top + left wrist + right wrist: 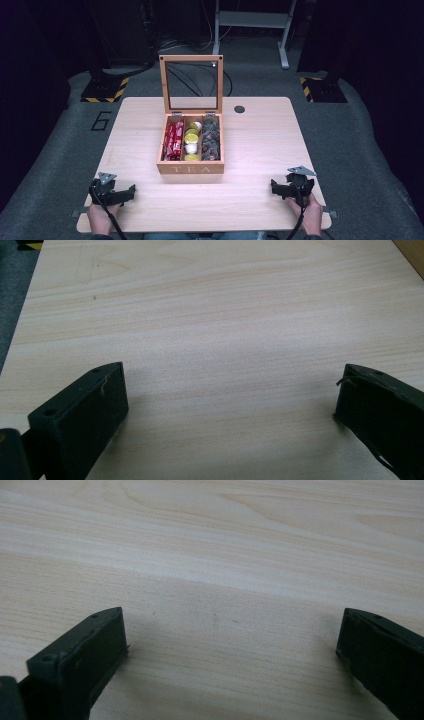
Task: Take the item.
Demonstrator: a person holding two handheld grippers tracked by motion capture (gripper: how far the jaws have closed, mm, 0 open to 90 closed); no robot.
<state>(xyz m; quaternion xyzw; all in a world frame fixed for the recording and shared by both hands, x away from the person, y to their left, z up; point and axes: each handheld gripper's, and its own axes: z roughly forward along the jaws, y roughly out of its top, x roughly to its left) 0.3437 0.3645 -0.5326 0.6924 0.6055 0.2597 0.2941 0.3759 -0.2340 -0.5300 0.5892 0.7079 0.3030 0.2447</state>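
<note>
While resting low at the near left corner of the pale wooden table, keeping the black two-jaw left gripper spread wide with nothing between its jaws; seeing only bare wood grain across that gap in the left gripper view. Mirroring this at the near right corner, holding the black two-jaw right gripper just as wide and empty, its jaws pointing inward toward the middle of the table, with plain tabletop lying between them in the right gripper view.

Sitting well apart from both grippers, roughly midway between them and farther from the person, standing at the centre of the table: an open light-wood tea box lettered TEA on its front wall. Standing upright behind it, its hinged wooden lid with a clear pane. Lying in the left compartment, red foil-wrapped packets; filling the middle compartment, small yellow and white round capsules; filling the right compartment, dark wrapped pieces.

Gripping each tool from below, a hand at the left and a hand at the right, neither touching the box.
</note>
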